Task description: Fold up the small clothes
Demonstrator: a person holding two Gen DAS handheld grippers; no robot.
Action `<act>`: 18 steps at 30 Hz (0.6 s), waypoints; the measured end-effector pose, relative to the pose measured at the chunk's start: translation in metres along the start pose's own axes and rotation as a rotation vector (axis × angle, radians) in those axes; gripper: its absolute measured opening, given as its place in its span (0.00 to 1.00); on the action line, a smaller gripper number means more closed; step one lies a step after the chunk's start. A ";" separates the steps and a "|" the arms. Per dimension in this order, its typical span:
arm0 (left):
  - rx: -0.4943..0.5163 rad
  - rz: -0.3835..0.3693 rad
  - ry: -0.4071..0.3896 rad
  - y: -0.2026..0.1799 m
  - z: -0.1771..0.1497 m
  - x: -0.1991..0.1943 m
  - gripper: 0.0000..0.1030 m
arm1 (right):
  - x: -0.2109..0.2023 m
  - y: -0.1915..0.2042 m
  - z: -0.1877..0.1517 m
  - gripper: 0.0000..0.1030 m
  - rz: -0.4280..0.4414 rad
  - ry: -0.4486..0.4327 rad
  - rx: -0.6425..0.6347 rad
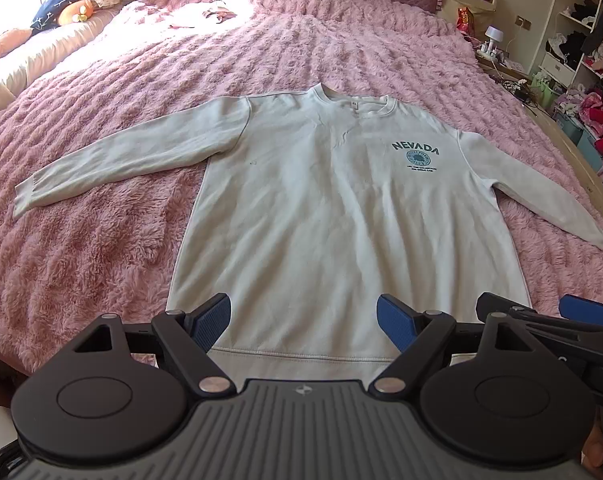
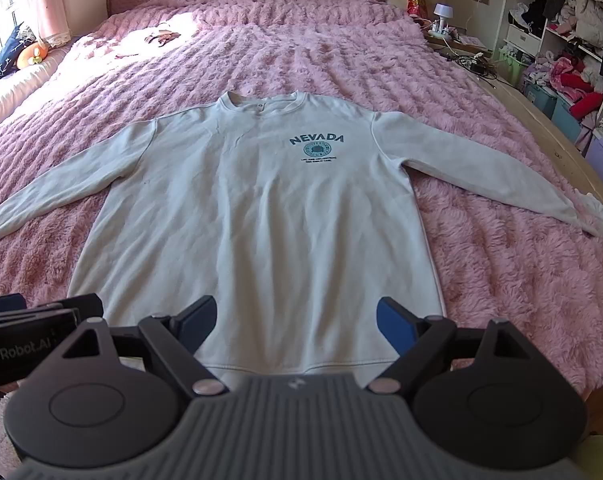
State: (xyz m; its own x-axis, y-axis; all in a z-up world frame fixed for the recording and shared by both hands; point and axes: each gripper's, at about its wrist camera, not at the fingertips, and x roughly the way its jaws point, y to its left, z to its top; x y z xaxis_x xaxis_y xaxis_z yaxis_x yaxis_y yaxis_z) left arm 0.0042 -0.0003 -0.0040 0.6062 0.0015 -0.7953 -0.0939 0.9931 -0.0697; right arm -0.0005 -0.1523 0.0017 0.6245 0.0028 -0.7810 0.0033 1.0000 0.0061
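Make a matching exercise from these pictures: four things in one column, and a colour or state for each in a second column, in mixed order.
Things:
1. sweatshirt
2. bed cover
3. NEVADA print
4. left hand-held gripper

Descriptions:
A. pink, fluffy
B. open, holding nothing
C. spread flat, sleeves out
D. dark teal

Pairs: 1-C, 2-A, 3-D, 4-B
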 end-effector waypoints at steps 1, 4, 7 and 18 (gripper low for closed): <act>0.000 0.000 -0.001 0.000 0.000 0.000 0.94 | 0.000 0.000 0.000 0.80 0.000 -0.001 0.000; 0.000 0.001 0.000 0.000 0.000 0.000 0.94 | 0.001 0.003 0.000 0.80 0.000 -0.002 0.000; -0.001 0.000 0.000 0.000 0.000 0.000 0.94 | 0.001 0.004 0.000 0.80 -0.001 -0.002 0.000; -0.001 -0.002 0.001 0.000 -0.001 0.001 0.94 | 0.000 0.003 0.000 0.80 0.000 -0.003 0.000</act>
State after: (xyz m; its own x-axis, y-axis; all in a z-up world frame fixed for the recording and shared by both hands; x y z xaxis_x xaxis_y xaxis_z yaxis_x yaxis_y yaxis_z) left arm 0.0042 0.0001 -0.0056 0.6052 -0.0003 -0.7961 -0.0937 0.9930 -0.0716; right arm -0.0005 -0.1494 0.0023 0.6270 0.0026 -0.7790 0.0031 1.0000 0.0058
